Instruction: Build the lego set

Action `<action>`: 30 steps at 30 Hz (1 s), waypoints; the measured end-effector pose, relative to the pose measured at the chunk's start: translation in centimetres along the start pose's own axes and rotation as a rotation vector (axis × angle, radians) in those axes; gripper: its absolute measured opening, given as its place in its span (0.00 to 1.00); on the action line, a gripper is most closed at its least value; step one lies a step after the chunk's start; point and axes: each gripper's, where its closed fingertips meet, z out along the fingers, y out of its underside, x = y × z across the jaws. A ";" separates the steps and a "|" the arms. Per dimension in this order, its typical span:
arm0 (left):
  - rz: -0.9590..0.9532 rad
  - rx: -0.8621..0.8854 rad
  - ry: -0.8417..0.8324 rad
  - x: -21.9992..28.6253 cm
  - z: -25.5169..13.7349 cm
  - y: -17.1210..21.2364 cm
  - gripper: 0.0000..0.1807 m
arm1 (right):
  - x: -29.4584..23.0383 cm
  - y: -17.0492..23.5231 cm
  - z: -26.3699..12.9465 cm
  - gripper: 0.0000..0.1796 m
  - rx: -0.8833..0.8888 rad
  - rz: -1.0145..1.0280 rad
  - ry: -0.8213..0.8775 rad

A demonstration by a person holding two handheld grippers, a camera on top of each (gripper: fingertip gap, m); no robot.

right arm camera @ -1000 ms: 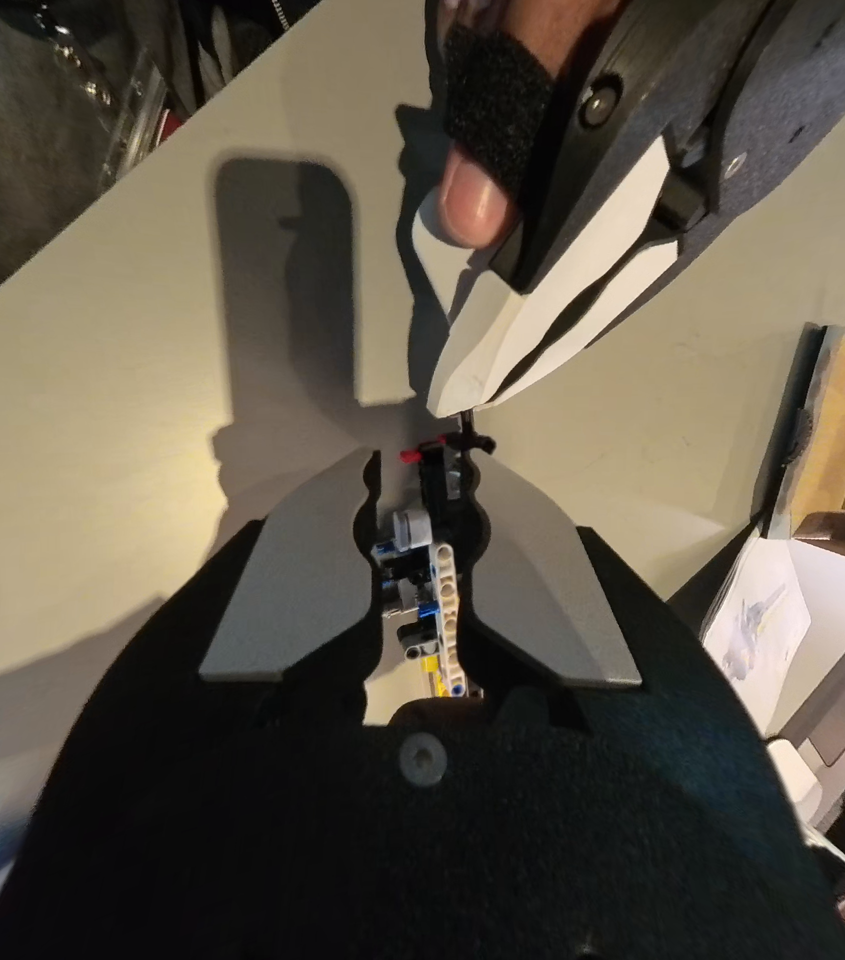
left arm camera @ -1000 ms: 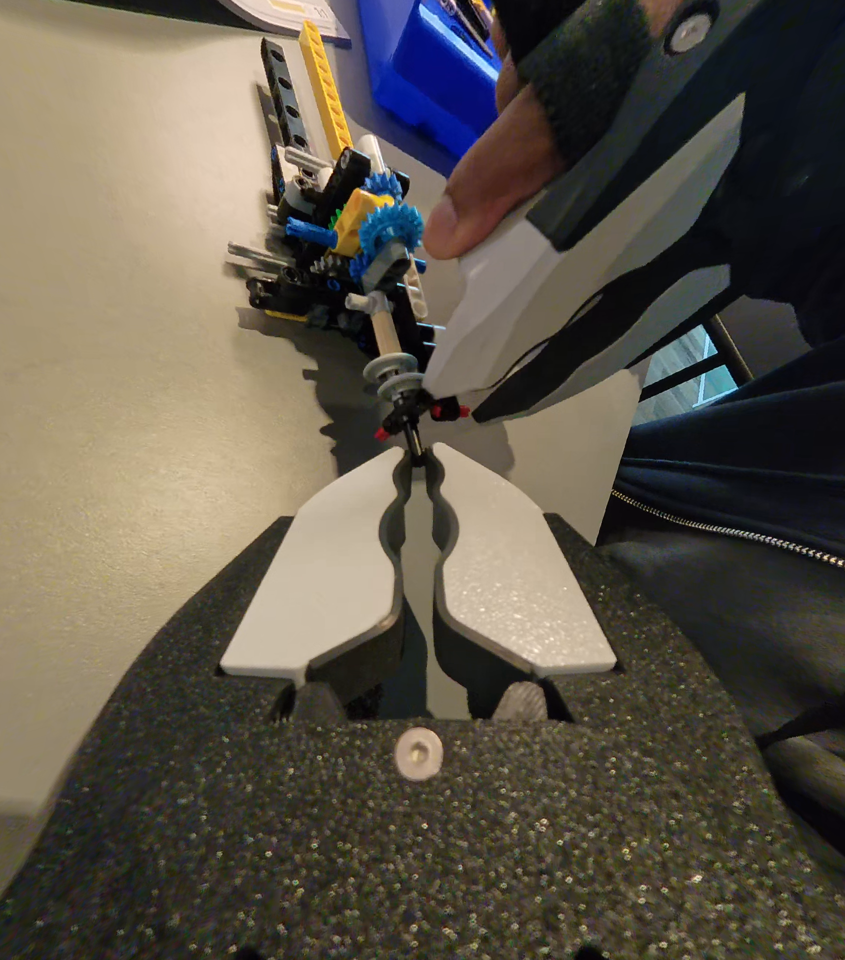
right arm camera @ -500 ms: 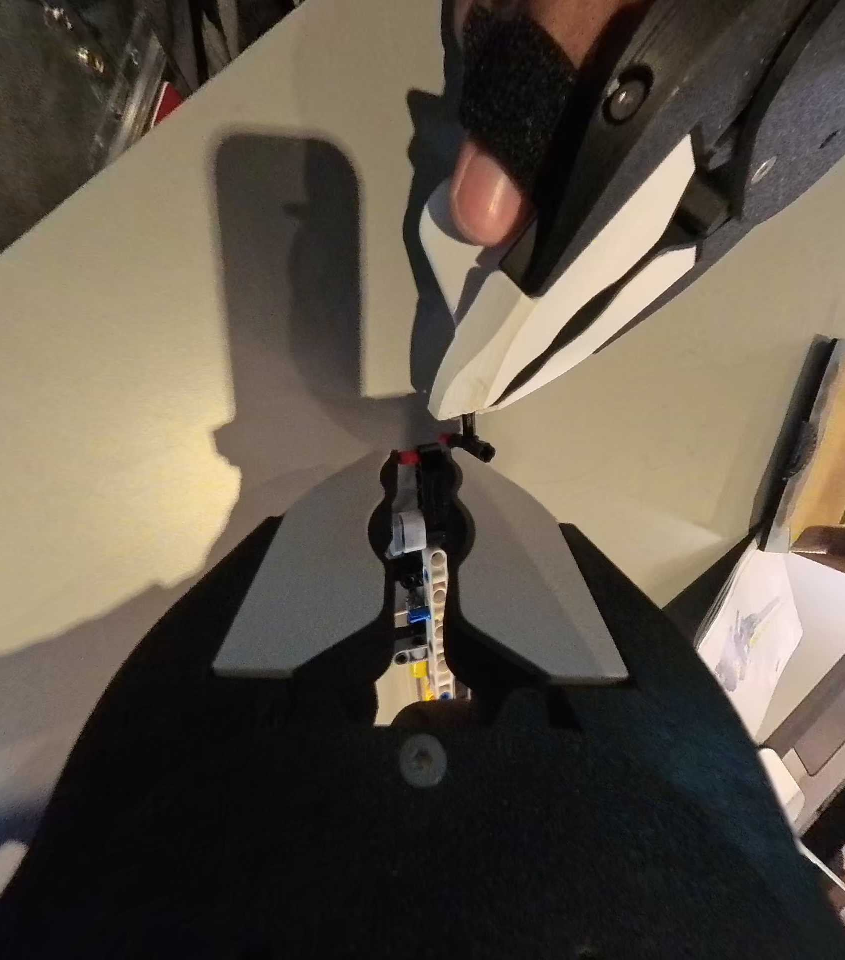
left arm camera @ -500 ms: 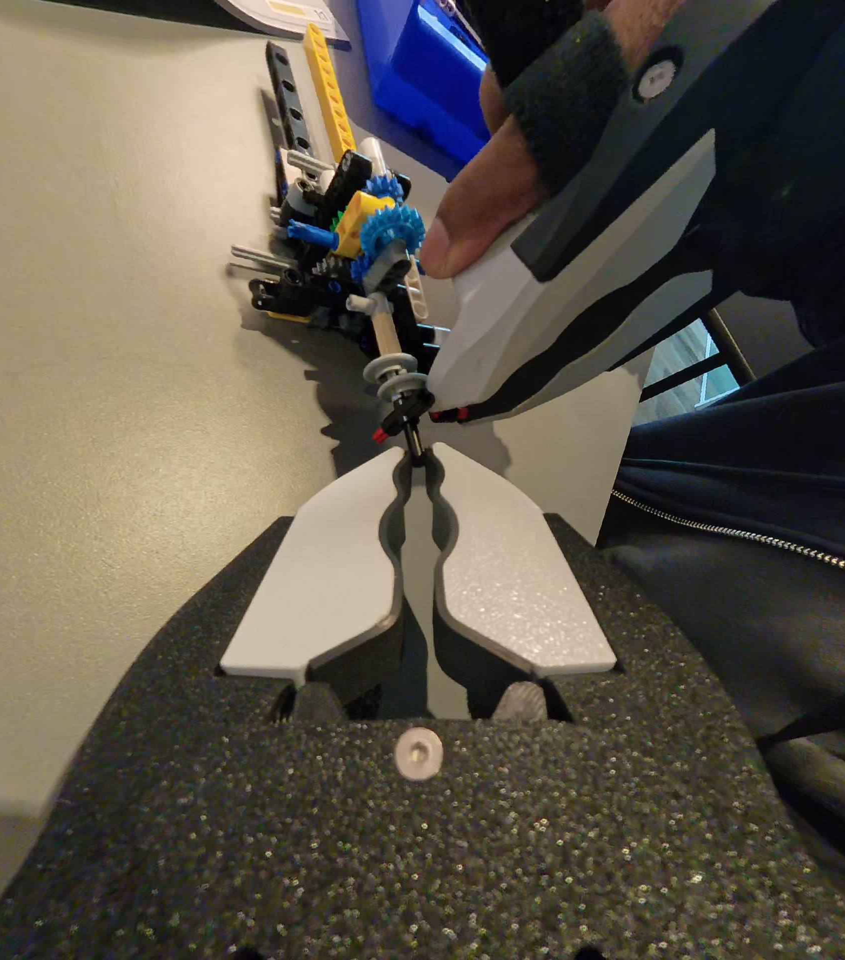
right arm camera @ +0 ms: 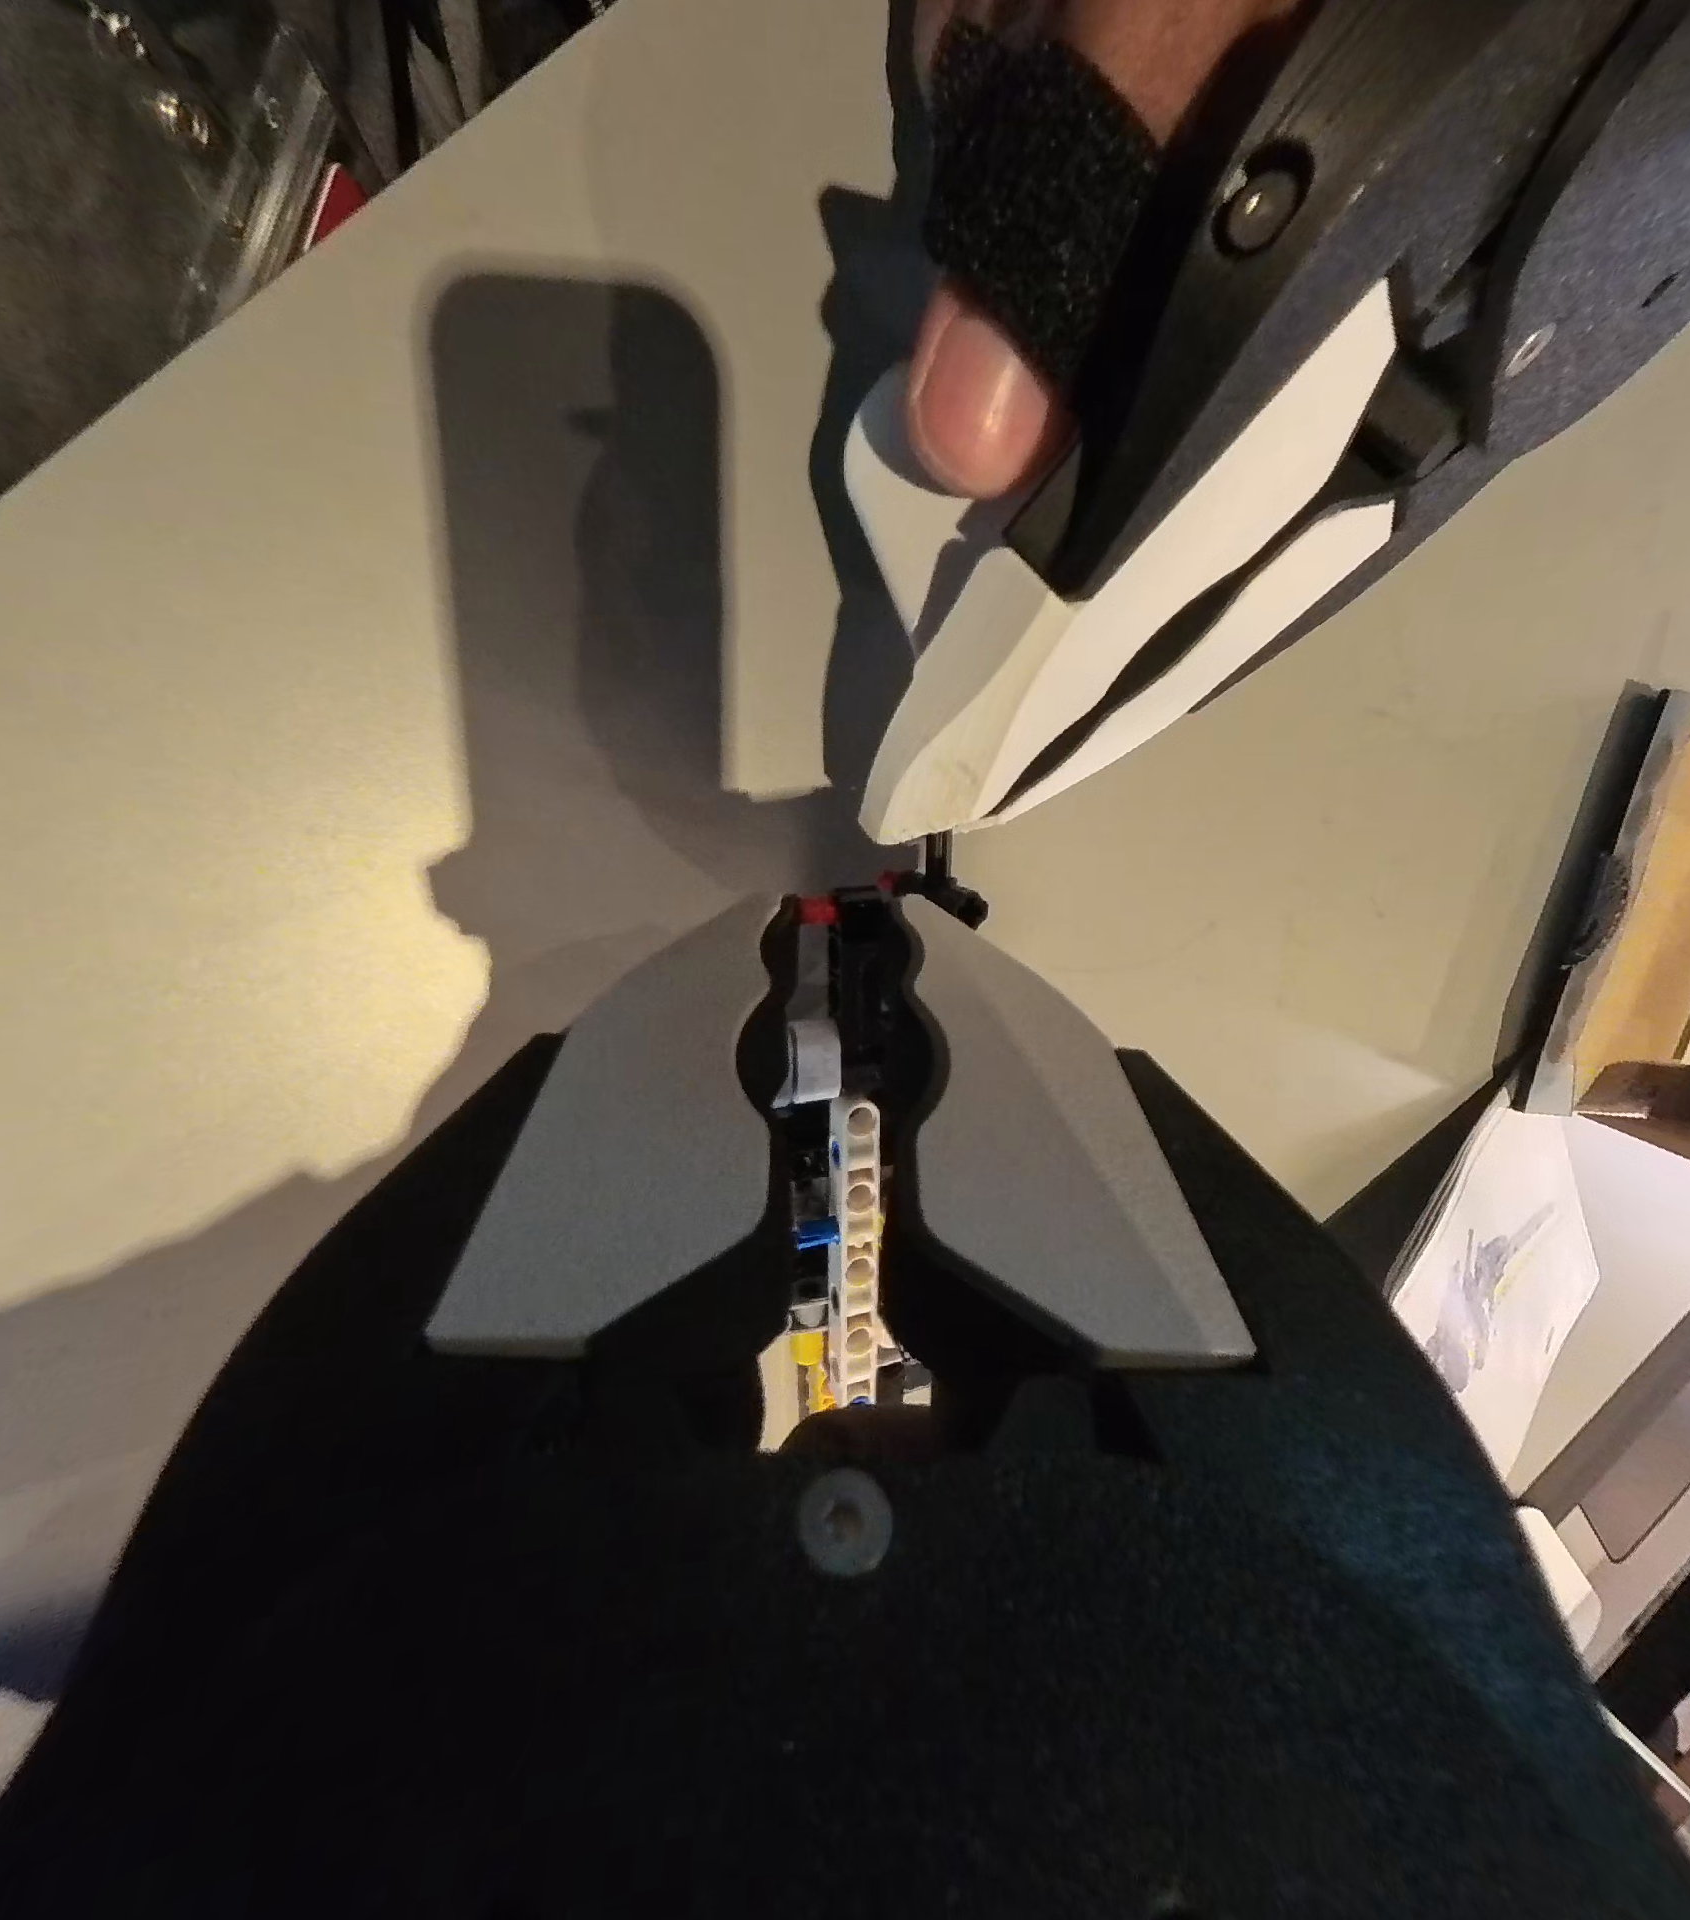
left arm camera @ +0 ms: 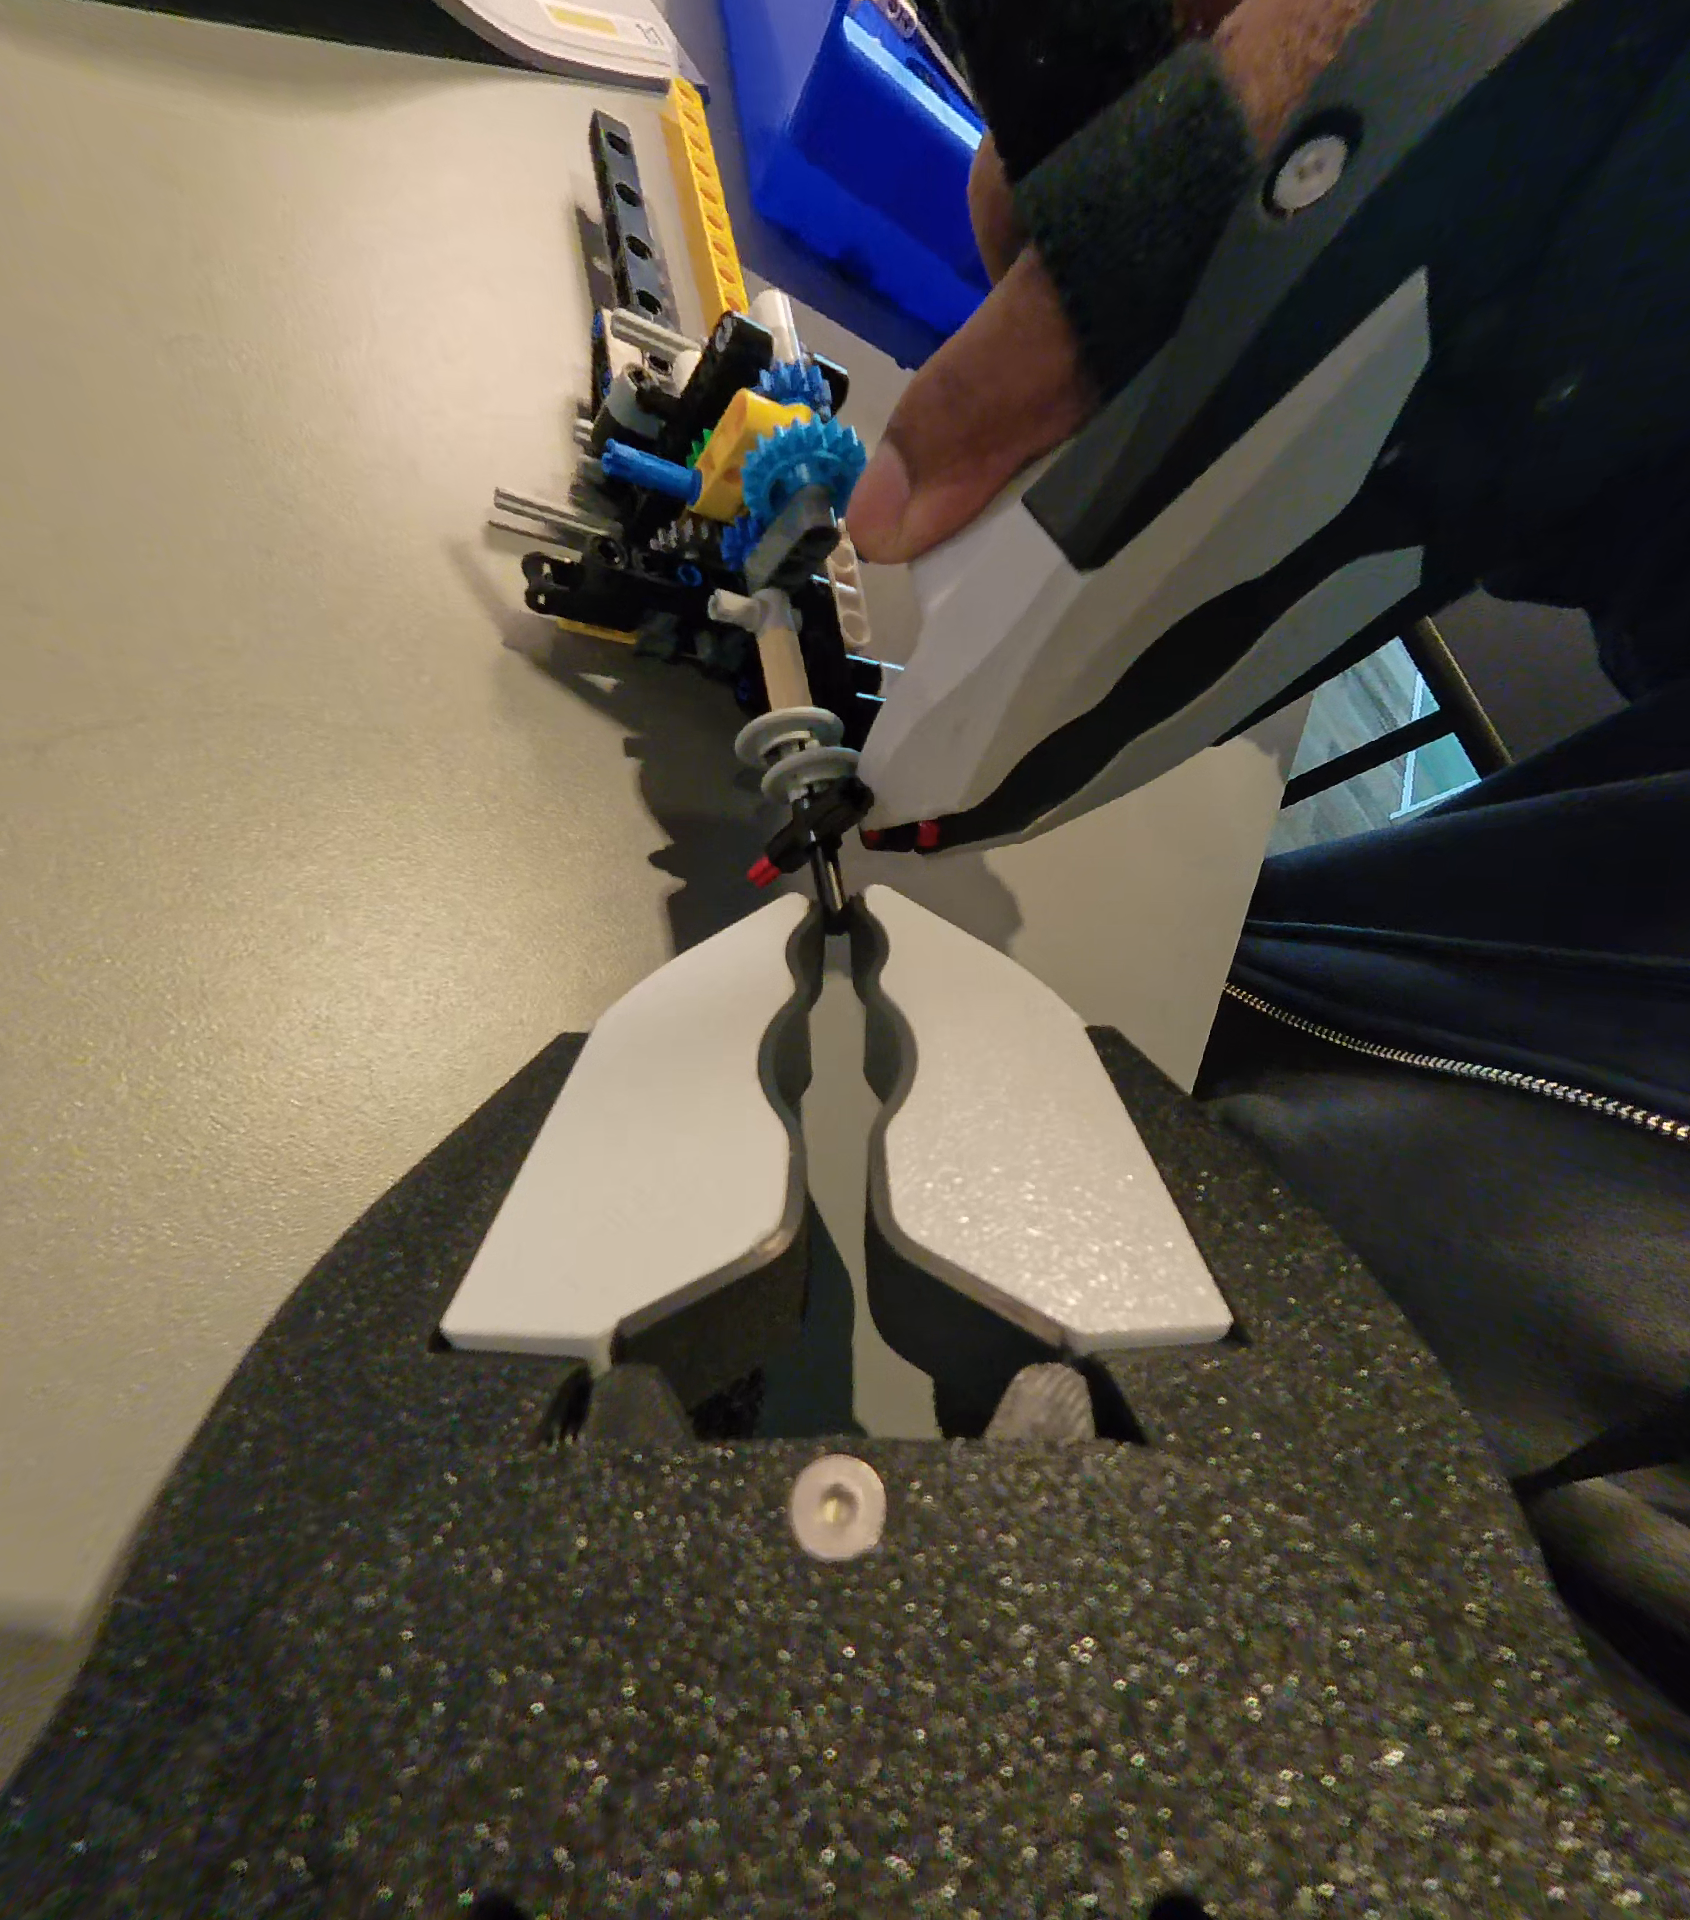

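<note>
The pale table (left arm camera: 145, 727) spread ahead of and beneath both grippers. On it lay the lego model (left arm camera: 706, 520), stretching forward and away from the left gripper (left arm camera: 833, 914), with a black beam and a yellow beam at its far end, blue gears in the middle and a tan axle with grey bushes at the near end. Beyond the model's far end, ahead and to the right of the left gripper, stood a blue bin (left arm camera: 851, 197), and a paper sheet (left arm camera: 560, 31) lay at the table's far edge.

The left gripper had its fingers drawn together at the tips, clamped on the thin black axle (left arm camera: 828, 878) that stuck out of the model's near end. Just ahead of those tips, the right gripper (left arm camera: 908, 831) came in from the upper right, a person's finger (left arm camera: 966, 436) resting on its top finger, and its tips met the small black connector with red pin ends (left arm camera: 805, 831) seated on that axle.

From the right wrist view, the right gripper (right arm camera: 846, 914) stood narrowly apart, closed about the black end of the model (right arm camera: 862, 1143), whose white beam ran back between its fingers. The left gripper (right arm camera: 924, 821) hung just ahead and above, tips touching the black axle. Off to the right of the right gripper, past the table edge, sat shelves with cardboard and papers (right arm camera: 1651, 935).
</note>
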 end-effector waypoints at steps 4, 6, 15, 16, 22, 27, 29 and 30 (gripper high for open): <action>0.001 -0.002 -0.001 0.0 0.0 0.0 0.02 | -0.1 0.0 0.0 0.08 0.001 -0.003 -0.003; 0.000 -0.002 -0.001 0.0 0.0 0.0 0.02 | -0.1 0.0 0.0 0.08 0.003 -0.004 -0.003; -0.004 0.000 -0.006 -0.1 0.0 0.0 0.02 | 0.0 0.0 0.0 0.08 0.003 0.001 -0.003; -0.005 -0.001 -0.006 -0.1 0.0 0.0 0.02 | 0.0 -0.1 0.0 0.08 0.004 0.001 -0.003; -0.006 -0.004 -0.009 -0.1 0.0 0.1 0.02 | 0.0 -0.1 0.1 0.08 0.003 0.003 0.002; -0.004 -0.006 -0.009 -0.1 0.0 0.1 0.02 | 0.0 -0.1 0.1 0.08 0.004 0.001 0.010; -0.003 -0.007 -0.008 -0.1 0.1 0.1 0.02 | 0.0 -0.1 0.1 0.08 0.005 0.000 0.011; -0.004 -0.007 -0.008 -0.1 0.1 0.1 0.02 | 0.0 0.0 0.1 0.08 0.005 0.001 0.011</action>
